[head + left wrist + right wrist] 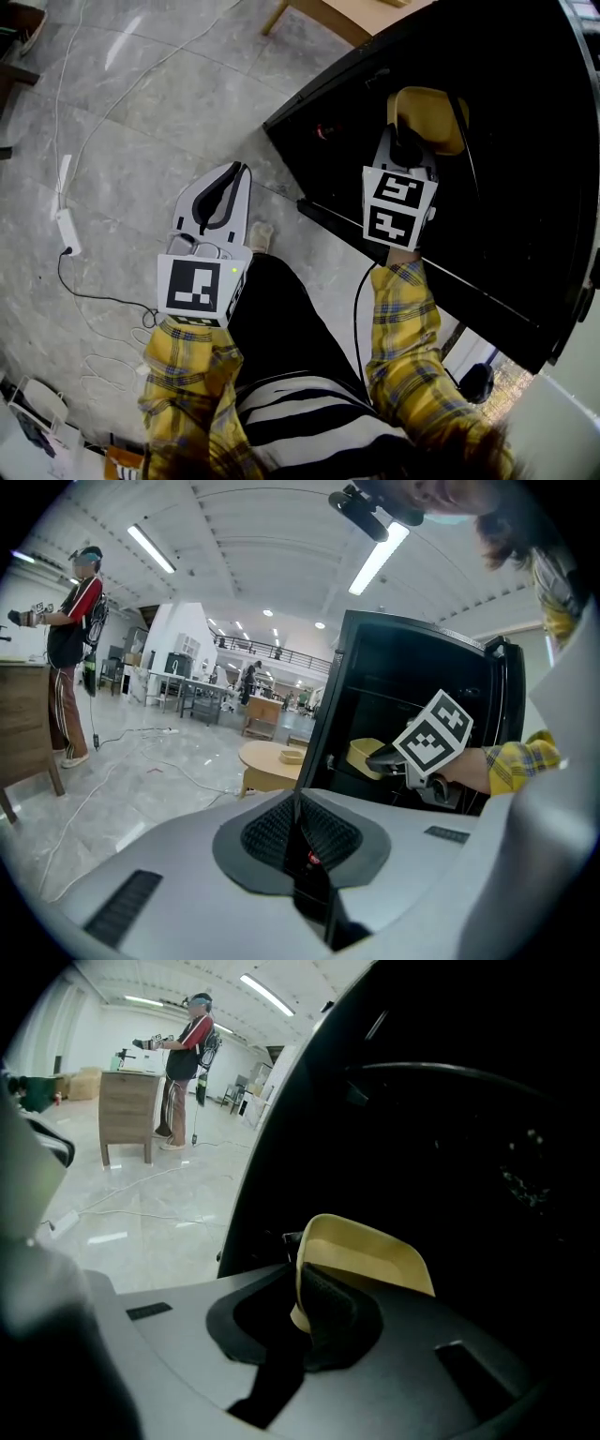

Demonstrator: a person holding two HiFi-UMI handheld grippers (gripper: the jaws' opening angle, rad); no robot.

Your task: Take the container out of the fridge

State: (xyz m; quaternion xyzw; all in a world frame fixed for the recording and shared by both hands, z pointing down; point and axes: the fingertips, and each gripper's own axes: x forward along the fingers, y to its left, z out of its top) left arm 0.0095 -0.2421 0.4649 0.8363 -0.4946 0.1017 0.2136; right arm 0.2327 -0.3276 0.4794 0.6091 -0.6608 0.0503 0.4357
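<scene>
A pale yellow container (pixel 429 117) sits inside the black fridge (pixel 525 187), whose inside is dark. My right gripper (pixel 405 150) reaches into the fridge and is shut on the near rim of the yellow container (pixel 366 1255). From the left gripper view the container (pixel 366 753) shows on a shelf with the right gripper (pixel 384 758) at it. My left gripper (pixel 225 183) hangs outside the fridge over the floor, jaws shut with nothing between them (pixel 298 822).
The fridge's black door (pixel 394 234) stands open below the right arm. White cables (pixel 94 122) and a power strip (pixel 66 230) lie on the grey floor. A round wooden table (pixel 272 758) stands beside the fridge. A person (pixel 70 649) stands far off.
</scene>
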